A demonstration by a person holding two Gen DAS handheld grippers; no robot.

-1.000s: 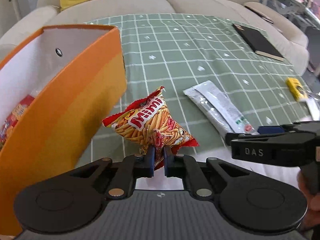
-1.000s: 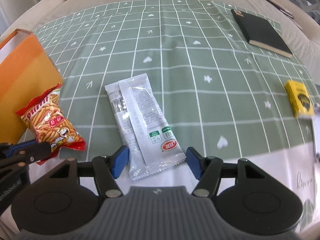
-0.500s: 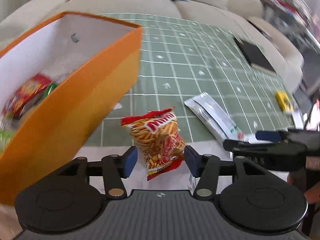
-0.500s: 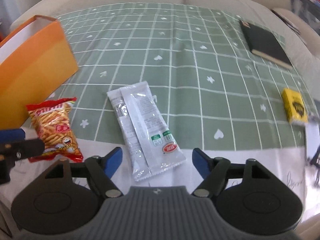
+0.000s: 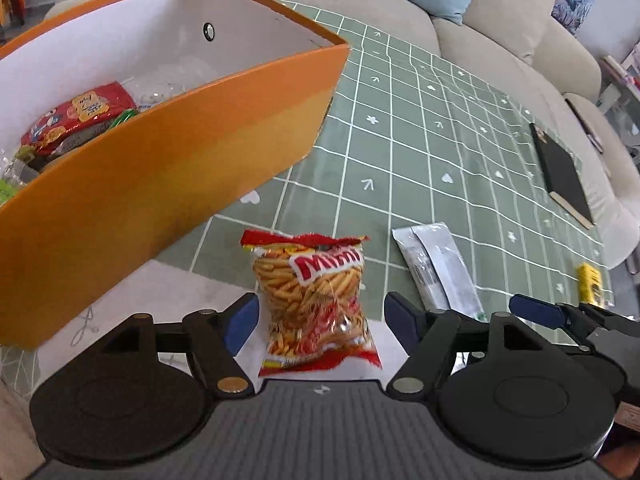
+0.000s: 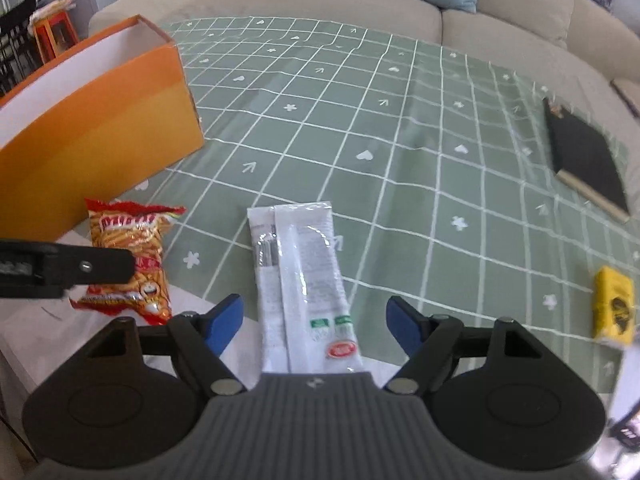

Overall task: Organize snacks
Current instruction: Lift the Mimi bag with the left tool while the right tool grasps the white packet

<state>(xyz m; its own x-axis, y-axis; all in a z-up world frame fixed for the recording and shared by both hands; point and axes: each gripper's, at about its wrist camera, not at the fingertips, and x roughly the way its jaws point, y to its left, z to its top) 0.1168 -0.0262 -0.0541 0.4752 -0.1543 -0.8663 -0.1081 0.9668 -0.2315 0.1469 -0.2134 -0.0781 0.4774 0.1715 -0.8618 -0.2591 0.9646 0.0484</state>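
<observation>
A red and orange Mimi snack bag (image 5: 314,300) lies flat on the table between the fingers of my open left gripper (image 5: 322,322); it also shows in the right wrist view (image 6: 128,258). A white and silver snack packet (image 6: 302,280) lies between the fingers of my open right gripper (image 6: 316,324) and shows in the left wrist view (image 5: 438,268). An orange box (image 5: 168,152) with a white inside stands at the left and holds several snack packs (image 5: 80,114); it also shows in the right wrist view (image 6: 92,132).
A green checked cloth (image 6: 360,120) covers the table. A black notebook (image 6: 584,156) lies at the far right and a small yellow pack (image 6: 612,306) at the right edge. A beige sofa (image 6: 320,4) with cushions stands behind.
My left gripper has opened and let go of the Mimi bag, which now lies flat on the table. Both grippers have shifted, and the box inside has come into view.
</observation>
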